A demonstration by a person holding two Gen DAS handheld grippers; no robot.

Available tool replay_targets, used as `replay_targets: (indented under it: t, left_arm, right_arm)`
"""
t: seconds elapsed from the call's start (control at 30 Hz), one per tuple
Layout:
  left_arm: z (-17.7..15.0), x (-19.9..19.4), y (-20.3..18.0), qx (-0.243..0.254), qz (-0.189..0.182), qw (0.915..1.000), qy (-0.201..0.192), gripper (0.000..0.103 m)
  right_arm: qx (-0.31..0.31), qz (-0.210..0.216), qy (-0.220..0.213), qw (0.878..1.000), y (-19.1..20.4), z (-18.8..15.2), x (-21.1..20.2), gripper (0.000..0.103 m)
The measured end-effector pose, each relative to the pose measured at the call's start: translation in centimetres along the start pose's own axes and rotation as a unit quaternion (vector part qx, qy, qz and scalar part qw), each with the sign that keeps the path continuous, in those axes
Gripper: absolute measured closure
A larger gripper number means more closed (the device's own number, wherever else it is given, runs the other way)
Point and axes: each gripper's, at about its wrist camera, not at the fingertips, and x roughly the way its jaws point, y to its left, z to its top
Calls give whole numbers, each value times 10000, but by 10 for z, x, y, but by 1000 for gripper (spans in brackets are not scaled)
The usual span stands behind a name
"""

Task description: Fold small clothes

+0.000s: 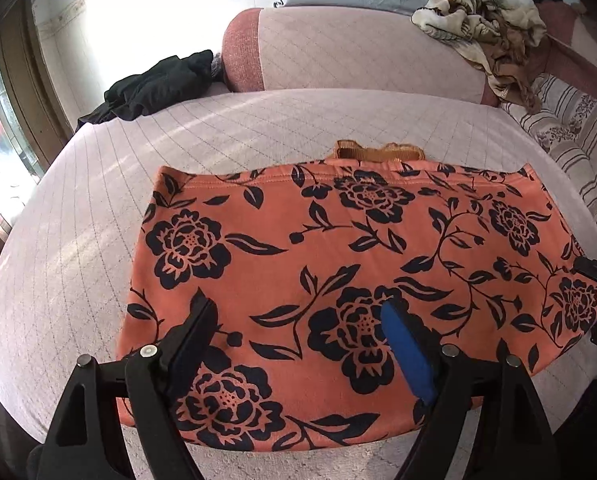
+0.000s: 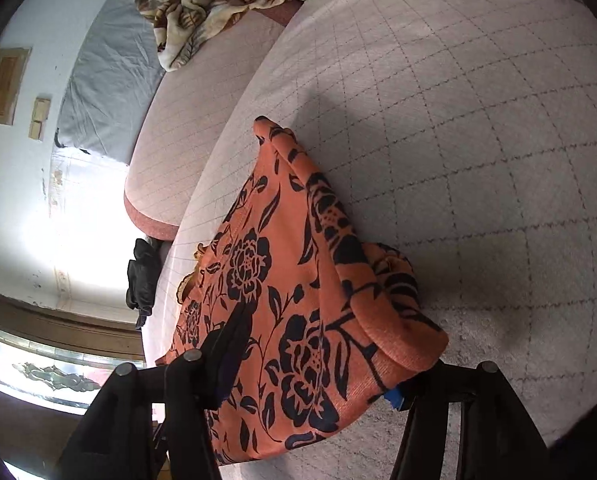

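An orange garment with black flowers (image 1: 338, 248) lies spread on the pale quilted bed (image 1: 98, 208). My left gripper (image 1: 298, 316) is open above the garment's near edge, with one black finger (image 1: 196, 328) and one blue-padded finger (image 1: 406, 348) spread apart over the cloth. In the right wrist view the garment's (image 2: 282, 288) right end is folded up and draped between my right gripper's (image 2: 318, 352) wide-open fingers; the cloth hides the right finger's blue pad (image 2: 394, 398) almost fully. The right gripper's black frame (image 1: 596, 270) shows at the garment's right edge in the left wrist view.
A black garment (image 1: 158, 86) lies at the bed's far left edge. A brown patterned blanket (image 1: 486, 20) is heaped on a pink cushion (image 1: 338, 52) behind. A striped floral cover (image 1: 570, 136) lies at the right. A small tan cloth (image 1: 378, 151) pokes out behind the orange garment.
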Motion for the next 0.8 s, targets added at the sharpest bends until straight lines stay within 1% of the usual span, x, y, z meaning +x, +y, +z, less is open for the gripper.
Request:
replay_targets:
  t: [0.03,0.07,0.1,0.13,0.17,0.2,0.33,0.47,0.5,0.6,0.7,0.73,0.77,0.8]
  left_arm:
    - [-4,18,-2,78,95,9994,327,19]
    - [-7,33,-4,128,142,9982,566,17]
    - [-9,31,-4,113,142,9993,325,16]
    - [-8,29,-6,143,166,9993,304,16]
    - [-7,29,-7,141,162,9992,343,16]
    - [-7,29,-6,108,140,9992,352,16]
    - [-6,30,-2,101,68,9994,317,16]
    - [-7,27,3,42,-3,9994,352,16]
    - [-7,23,10,23,-36,9993,359,16]
    - [-5,14,14,-57,-106,9995,294,16]
    - [-7,13,15,-57,-113,9998,182,16]
    - [-9,21,15,-36,-81,9996,275,16]
    - [-12,27,13,39,-56,9996,291,15]
    - [-14,26,10,158,1,9997,170,14]
  right_arm:
    - [15,-114,23,9999,-1,0,4,42]
    - [-3,-167,46,9998,-3,-1,9,42]
    - [-54,-204,39,9998,-3,-2,11,46]
    - [-120,-309,33,9994,-2,-2,12,54]
    - [-201,-412,43,9989,1,-2,11,59]
    - [-289,-498,61,9983,3,-1,11,66]
    - [-469,-726,111,9962,10,-1,16,75]
    - [-645,-901,89,9938,17,-1,15,77]
    - [-649,-915,84,9937,19,0,15,77]
    - [-708,-977,81,9927,21,-1,15,77]
    - [-475,-826,122,9954,11,0,17,73]
    - [-405,-783,150,9960,9,0,18,70]
    - [-319,-711,157,9968,6,1,18,69]
    - [-280,-697,165,9970,5,2,19,69]
